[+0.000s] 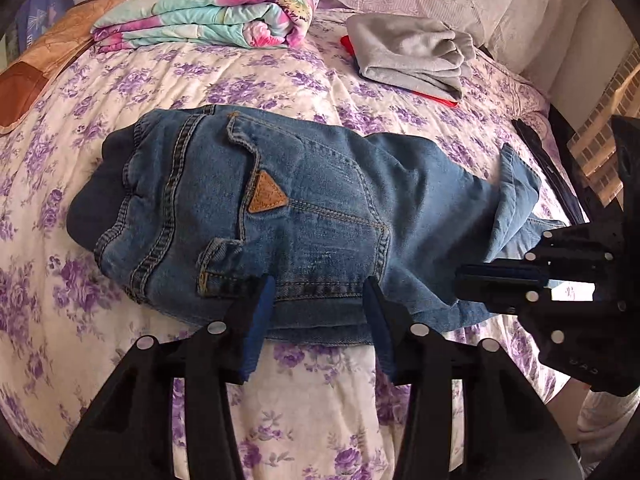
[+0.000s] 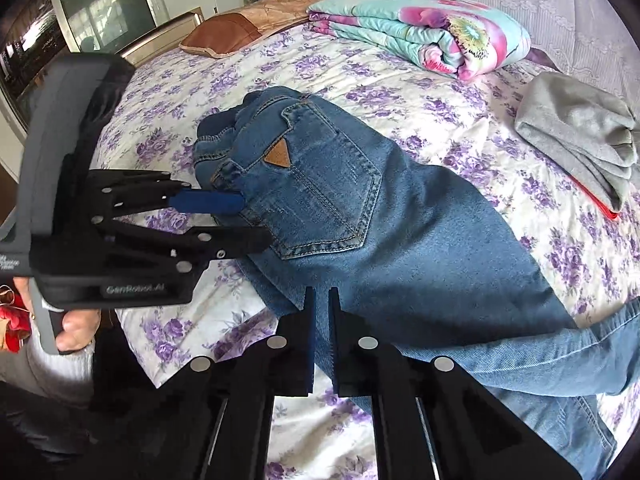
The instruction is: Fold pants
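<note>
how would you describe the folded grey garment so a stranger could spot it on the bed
Start at the bed with the purple-flowered white cover. Behind the blue denim jeans, beside the rolled turquoise-and-pink floral quilt, lies the folded grey fleecy garment. It alone is plain grey, with something red peeking from beneath.

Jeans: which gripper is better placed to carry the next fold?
Probably right. The right gripper is shut on the jeans at the near leg edge, ready to lift. The left gripper stands open at the seat edge, gripping nothing.
</note>
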Motion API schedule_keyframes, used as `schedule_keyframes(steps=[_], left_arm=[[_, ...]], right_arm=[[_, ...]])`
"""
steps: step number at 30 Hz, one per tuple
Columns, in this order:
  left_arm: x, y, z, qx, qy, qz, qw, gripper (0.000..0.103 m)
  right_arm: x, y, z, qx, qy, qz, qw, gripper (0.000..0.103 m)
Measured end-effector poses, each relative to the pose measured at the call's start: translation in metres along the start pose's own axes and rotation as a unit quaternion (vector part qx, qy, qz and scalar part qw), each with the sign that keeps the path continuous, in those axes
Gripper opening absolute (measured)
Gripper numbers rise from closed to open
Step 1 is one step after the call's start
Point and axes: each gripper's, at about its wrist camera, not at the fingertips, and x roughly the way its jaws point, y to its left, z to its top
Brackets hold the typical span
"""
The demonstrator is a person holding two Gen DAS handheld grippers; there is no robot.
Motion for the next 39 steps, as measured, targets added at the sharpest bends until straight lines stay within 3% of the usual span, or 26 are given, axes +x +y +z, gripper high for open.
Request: schedule_keyframes(steps=[4, 6, 8, 9, 10, 12, 13, 15, 17, 21, 23, 29, 31, 33, 34, 35, 36, 37, 39], left_arm=[[0.002, 0.007, -0.006, -0.007, 0.010, -0.008, 0.9999, 0.030], [0.004, 0.014, -0.007, -0.013, 0.008, -0.019, 0.9997, 0.023], [0.004, 0.022, -0.006, -0.022, 0.008, -0.028, 0.9993, 0.015], [0.004, 0.026, -0.005, -0.029, 0.011, -0.031, 0.9990, 0.008], [0.005, 0.031, -0.004, -0.039, 0.014, -0.036, 0.9985, 0.004], [0.007, 0.040, -0.004, -0.051, 0.017, -0.059, 0.9968, 0.002], [0.007, 0.042, -0.004, -0.054, 0.017, -0.066, 0.9962, 0.002], [0.007, 0.042, -0.004, -0.054, 0.016, -0.068, 0.9961, 0.002], [0.007, 0.037, -0.004, -0.045, 0.014, -0.054, 0.9974, 0.002], [0.008, 0.029, -0.001, -0.030, 0.015, -0.026, 0.9991, 0.001], [0.009, 0.025, 0.000, -0.023, 0.014, -0.015, 0.9995, 0.001], [0.008, 0.022, -0.001, -0.013, 0.012, 0.000, 0.9999, 0.001], [0.008, 0.024, -0.001, -0.013, 0.012, -0.005, 0.9998, 0.001], [0.008, 0.026, -0.001, -0.013, 0.013, -0.010, 0.9998, 0.001], [0.008, 0.026, -0.001, -0.012, 0.013, -0.011, 0.9998, 0.001], [0.008, 0.025, -0.001, -0.011, 0.014, -0.011, 0.9998, 0.001], [0.008, 0.025, 0.000, -0.009, 0.014, -0.009, 0.9998, 0.001], [0.008, 0.024, 0.000, -0.008, 0.014, -0.008, 0.9998, 0.001], [0.008, 0.022, -0.001, -0.006, 0.012, -0.004, 0.9999, 0.001]], right_arm=[[0.052, 0.004, -0.006, 0.005, 0.061, -0.009, 0.998, 0.008], [0.049, 0.004, -0.003, 0.009, 0.067, -0.006, 0.998, 0.008], [0.030, -0.016, 0.007, 0.057, 0.077, 0.032, 0.995, 0.011], [0.015, -0.029, 0.013, 0.073, 0.069, 0.029, 0.995, 0.020], [-0.003, -0.046, 0.021, 0.085, 0.054, 0.000, 0.995, 0.042], [-0.039, -0.091, 0.033, 0.126, 0.031, -0.078, 0.988, 0.078], [-0.053, -0.120, 0.038, 0.154, 0.032, -0.116, 0.981, 0.079], [-0.069, -0.182, 0.039, 0.221, 0.052, -0.184, 0.956, 0.079], [-0.072, -0.242, 0.032, 0.293, 0.083, -0.236, 0.923, 0.079], [-0.057, -0.323, 0.004, 0.412, 0.113, -0.213, 0.879, 0.079], [-0.043, -0.338, 0.002, 0.430, 0.120, -0.214, 0.869, 0.078], [0.006, -0.367, -0.019, 0.484, 0.185, -0.230, 0.824, 0.078], [0.016, -0.368, -0.029, 0.484, 0.194, -0.237, 0.820, 0.078], [0.011, -0.365, -0.035, 0.481, 0.175, -0.228, 0.828, 0.073], [0.007, -0.363, -0.038, 0.475, 0.170, -0.230, 0.832, 0.055], [-0.001, -0.361, -0.043, 0.475, 0.164, -0.231, 0.833, 0.044], [-0.008, -0.360, -0.051, 0.484, 0.154, -0.216, 0.834, 0.025], [-0.016, -0.358, -0.059, 0.491, 0.145, -0.198, 0.836, 0.013], [-0.033, -0.347, -0.072, 0.484, 0.127, -0.196, 0.843, 0.013]])
